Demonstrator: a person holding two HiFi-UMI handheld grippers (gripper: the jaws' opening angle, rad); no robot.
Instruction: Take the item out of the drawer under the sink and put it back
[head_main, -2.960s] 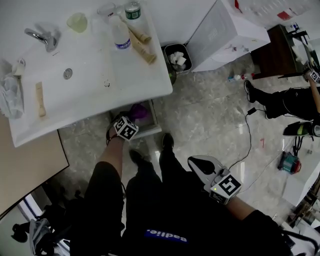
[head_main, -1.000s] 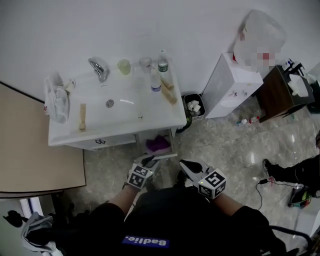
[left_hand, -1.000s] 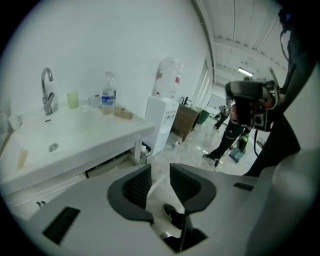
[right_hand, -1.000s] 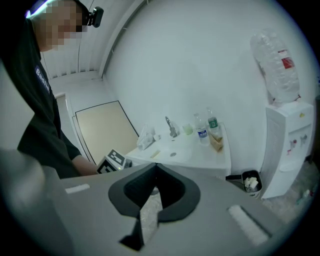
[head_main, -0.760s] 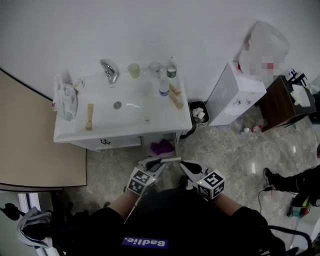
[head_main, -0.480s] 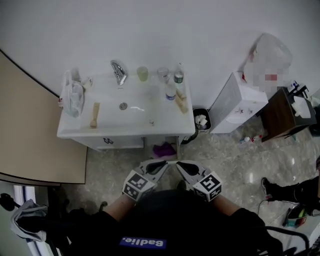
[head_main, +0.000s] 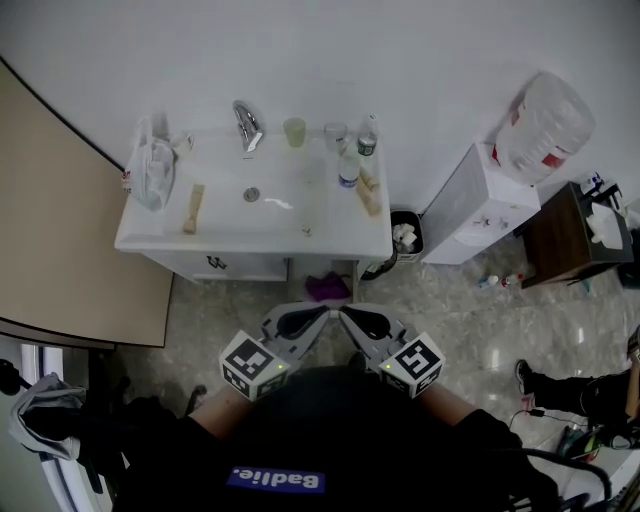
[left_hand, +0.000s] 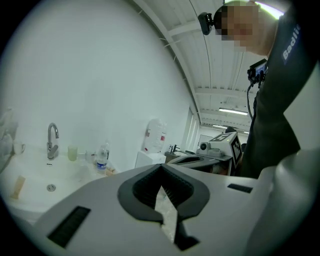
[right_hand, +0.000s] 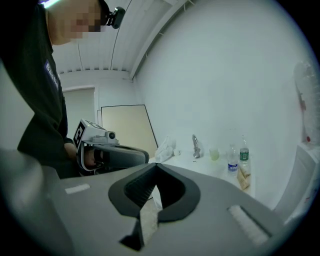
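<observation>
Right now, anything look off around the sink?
Yes: the drawer under the sink stands pulled out, with the purple item lying inside it. It looks odd because the drawer has not been pushed shut.

The sink's (head_main: 250, 244) front edge hides most of the drawer (head_main: 354, 276) and part of the purple item (head_main: 326, 288) inside; the bottle's (head_main: 348, 172) label is too small to read.

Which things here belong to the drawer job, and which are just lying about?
Job: purple item; the open drawer holding it; left tool and right tool, both shut, empty.

Lying about: tap, green cup, blue-label bottle, green-cap bottle, plastic bag, wooden brush, bin, water dispenser.
</observation>
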